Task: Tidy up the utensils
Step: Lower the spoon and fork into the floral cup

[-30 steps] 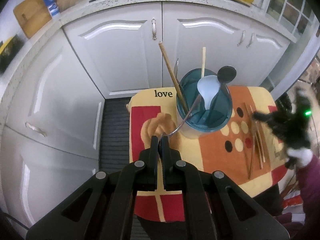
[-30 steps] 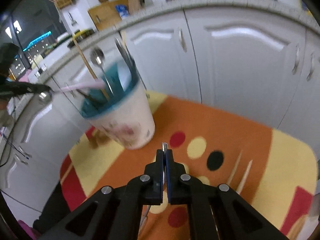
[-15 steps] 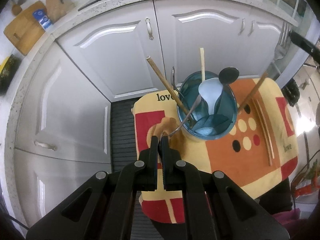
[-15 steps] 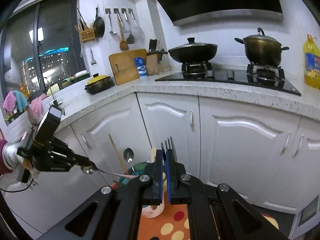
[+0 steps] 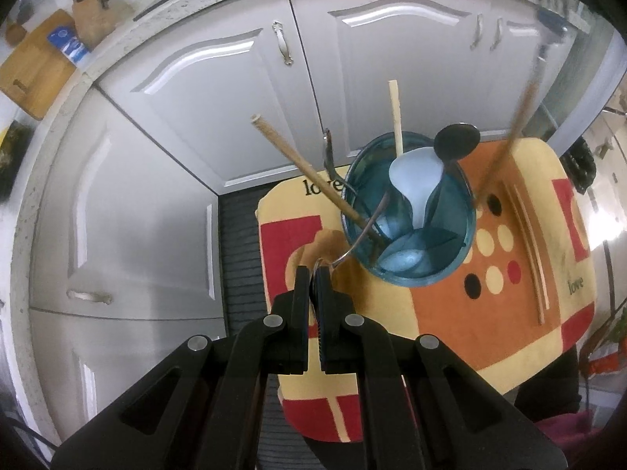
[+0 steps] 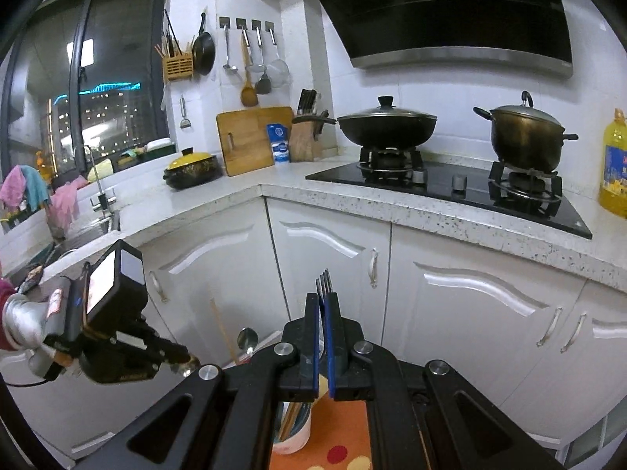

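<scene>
A blue utensil cup (image 5: 409, 211) stands on a patterned cloth (image 5: 450, 313), holding a white spoon (image 5: 415, 174), a dark spoon (image 5: 456, 141) and wooden sticks. My left gripper (image 5: 312, 274) is shut on a metal spoon whose handle (image 5: 366, 225) reaches into the cup. My right gripper (image 6: 323, 301) is shut on a fork, tines (image 6: 324, 282) pointing up, held above the cup (image 6: 294, 427). The fork's wooden handle (image 5: 509, 125) hangs blurred over the cup's right rim in the left wrist view.
Chopsticks (image 5: 533, 243) lie on the cloth to the right of the cup. White cabinets (image 5: 219, 90) stand behind. The counter carries a hob with two pots (image 6: 386, 125), a cutting board (image 6: 247, 141) and an oil bottle (image 6: 615, 164).
My right gripper has lifted from the cloth with the fork and now holds it high above the cup. My left gripper has stayed shut on the spoon and risen slightly.
</scene>
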Demonstrator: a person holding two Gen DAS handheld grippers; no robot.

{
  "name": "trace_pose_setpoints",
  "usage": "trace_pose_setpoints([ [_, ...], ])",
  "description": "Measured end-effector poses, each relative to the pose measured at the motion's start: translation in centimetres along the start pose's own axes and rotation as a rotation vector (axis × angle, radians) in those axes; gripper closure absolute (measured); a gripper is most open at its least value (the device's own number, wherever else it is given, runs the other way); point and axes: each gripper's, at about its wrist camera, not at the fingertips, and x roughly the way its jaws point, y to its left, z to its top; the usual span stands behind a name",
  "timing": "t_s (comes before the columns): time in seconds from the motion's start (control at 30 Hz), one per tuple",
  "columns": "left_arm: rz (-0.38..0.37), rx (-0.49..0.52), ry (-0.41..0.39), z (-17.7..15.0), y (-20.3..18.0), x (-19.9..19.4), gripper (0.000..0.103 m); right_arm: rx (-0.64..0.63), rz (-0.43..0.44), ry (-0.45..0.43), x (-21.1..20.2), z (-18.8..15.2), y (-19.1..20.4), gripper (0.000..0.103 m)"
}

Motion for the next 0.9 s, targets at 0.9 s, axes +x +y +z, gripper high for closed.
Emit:
trace_pose_setpoints([
  [0.9,-0.302,-0.271,-0.126,0.0,1.4,-0.1,0.070,0.253,0.078,0.210,5.6,-9.0,-2.4,0.076],
])
